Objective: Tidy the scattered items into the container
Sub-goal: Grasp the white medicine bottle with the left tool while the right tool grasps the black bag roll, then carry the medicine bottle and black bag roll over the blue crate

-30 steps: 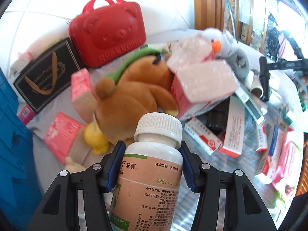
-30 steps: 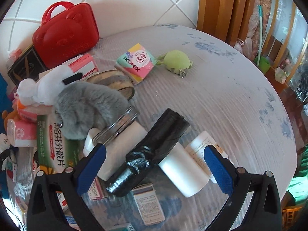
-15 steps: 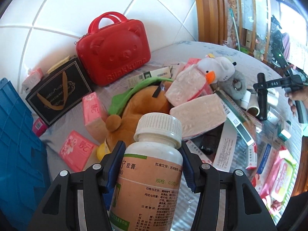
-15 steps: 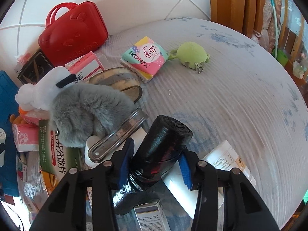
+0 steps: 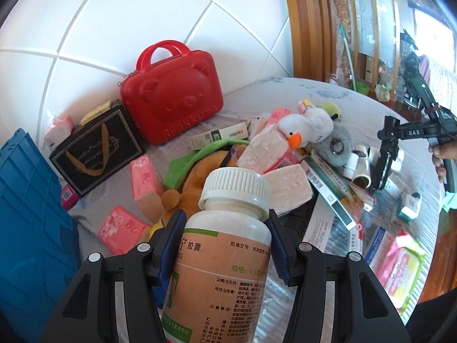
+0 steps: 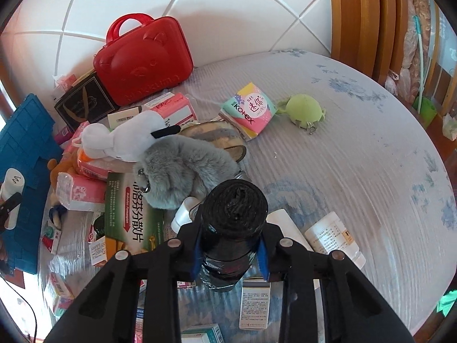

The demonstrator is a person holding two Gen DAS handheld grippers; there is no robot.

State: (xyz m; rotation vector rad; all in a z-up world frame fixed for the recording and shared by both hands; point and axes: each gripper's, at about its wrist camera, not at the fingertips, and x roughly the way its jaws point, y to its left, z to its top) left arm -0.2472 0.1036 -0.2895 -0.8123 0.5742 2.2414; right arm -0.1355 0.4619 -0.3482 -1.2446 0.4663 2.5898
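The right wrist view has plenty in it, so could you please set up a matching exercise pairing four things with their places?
Things:
1. black roll
2. green turtle toy
3. red case
4. grey plush

Places:
A. against the tiled wall
B. alone on bare tablecloth
C. clamped in the right gripper
D. partly on the green box

Pairs: 1-C, 2-B, 3-A, 4-D

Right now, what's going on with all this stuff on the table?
A person is tidying a cluttered table with a gripper in each hand. The left gripper is shut on a white-capped medicine bottle, held above the pile of plush toys and tissue packs. The right gripper is clamped on a black roll of bags, raised over the boxes. The blue crate sits at the left edge; neither item is in it yet.
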